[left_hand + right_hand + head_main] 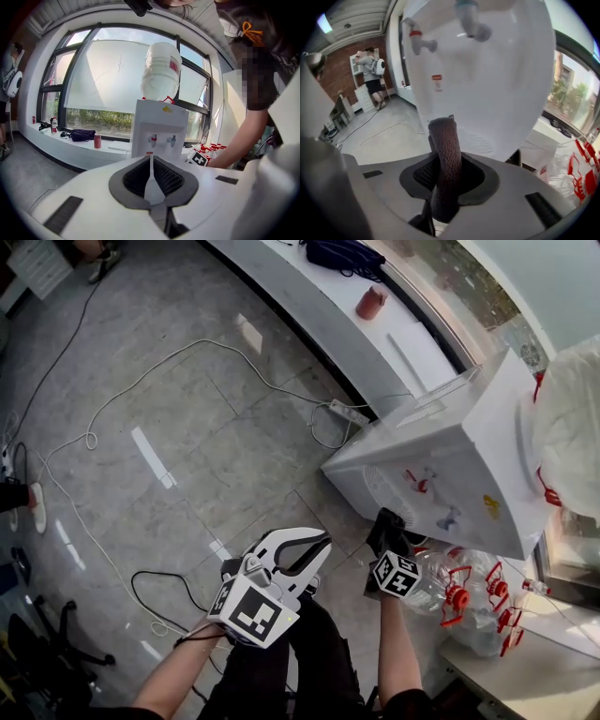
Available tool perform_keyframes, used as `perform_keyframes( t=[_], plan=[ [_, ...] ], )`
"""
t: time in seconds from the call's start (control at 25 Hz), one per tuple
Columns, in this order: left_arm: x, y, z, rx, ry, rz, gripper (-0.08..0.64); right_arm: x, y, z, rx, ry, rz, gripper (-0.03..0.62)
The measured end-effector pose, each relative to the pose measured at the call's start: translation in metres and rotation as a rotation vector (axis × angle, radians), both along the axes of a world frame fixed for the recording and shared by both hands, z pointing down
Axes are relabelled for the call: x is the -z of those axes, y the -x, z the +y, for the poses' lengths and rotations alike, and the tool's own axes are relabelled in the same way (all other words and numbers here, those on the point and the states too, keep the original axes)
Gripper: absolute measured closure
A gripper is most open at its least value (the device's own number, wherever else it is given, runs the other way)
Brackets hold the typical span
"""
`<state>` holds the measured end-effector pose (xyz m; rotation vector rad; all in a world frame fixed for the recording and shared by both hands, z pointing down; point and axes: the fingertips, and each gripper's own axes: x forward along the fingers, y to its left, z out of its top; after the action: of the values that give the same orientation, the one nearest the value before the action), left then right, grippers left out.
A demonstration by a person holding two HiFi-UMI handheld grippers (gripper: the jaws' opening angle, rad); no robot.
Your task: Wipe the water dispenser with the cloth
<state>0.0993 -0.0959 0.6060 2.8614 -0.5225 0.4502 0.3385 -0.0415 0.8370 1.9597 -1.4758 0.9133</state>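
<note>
One water dispenser (501, 93), two taps (421, 43), one cloth (444, 140), two grippers. Your right gripper (446, 176) pinches the dark cloth, which stands up between its fingers just short of the dispenser's front. Your left gripper (151, 164) has its fingers pressed together on nothing, with the dispenser well ahead of them.

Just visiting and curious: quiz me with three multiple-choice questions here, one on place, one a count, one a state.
1. Where is the cloth? A) on the floor B) in the right gripper's jaws C) on the window ledge
2. How many taps on the water dispenser's front? A) one B) two C) four
3. The left gripper's jaws are: A) wide apart B) clamping a bottle C) together, empty
Answers: B, clamped in its view; B, one red, one bluish; C, pads meet.
</note>
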Motion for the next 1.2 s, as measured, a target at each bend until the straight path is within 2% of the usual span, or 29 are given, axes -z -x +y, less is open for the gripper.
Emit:
perform_keyframes(
  t=[0.08,0.16,0.36,0.52,0.76,0.88,0.96,1.12,1.2],
  plan=[
    [-0.007,0.006,-0.003,0.005,-0.019,-0.009,0.531,-0.016,0.031,-0.013,0.091,0.006,-0.008,0.482],
    [-0.018,0.012,-0.009,0.012,-0.041,-0.026,0.530,-0.034,0.055,-0.031,0.129,-0.003,-0.026,0.482],
    [-0.043,0.026,-0.020,0.035,-0.068,-0.041,0.531,-0.065,0.089,-0.082,0.104,-0.079,-0.080,0.482],
    [-0.063,0.038,-0.022,0.057,-0.068,-0.052,0.531,-0.080,0.098,-0.116,0.076,-0.125,-0.087,0.482],
    [-0.082,0.046,-0.018,0.079,-0.039,-0.048,0.531,-0.095,0.072,-0.139,-0.048,-0.171,-0.102,0.482],
    [-0.085,0.049,-0.017,0.080,-0.037,-0.059,0.530,-0.100,0.055,-0.130,-0.040,-0.144,-0.065,0.482],
    [-0.085,0.049,-0.016,0.079,-0.034,-0.063,0.531,-0.103,0.040,-0.110,-0.051,-0.112,-0.040,0.482],
    [-0.082,0.040,-0.011,0.061,-0.022,-0.064,0.531,-0.107,-0.009,-0.051,-0.151,-0.042,-0.008,0.482],
    [-0.077,0.032,-0.010,0.045,-0.019,-0.060,0.531,-0.105,-0.031,-0.025,-0.159,-0.005,0.026,0.482]
  ],
)
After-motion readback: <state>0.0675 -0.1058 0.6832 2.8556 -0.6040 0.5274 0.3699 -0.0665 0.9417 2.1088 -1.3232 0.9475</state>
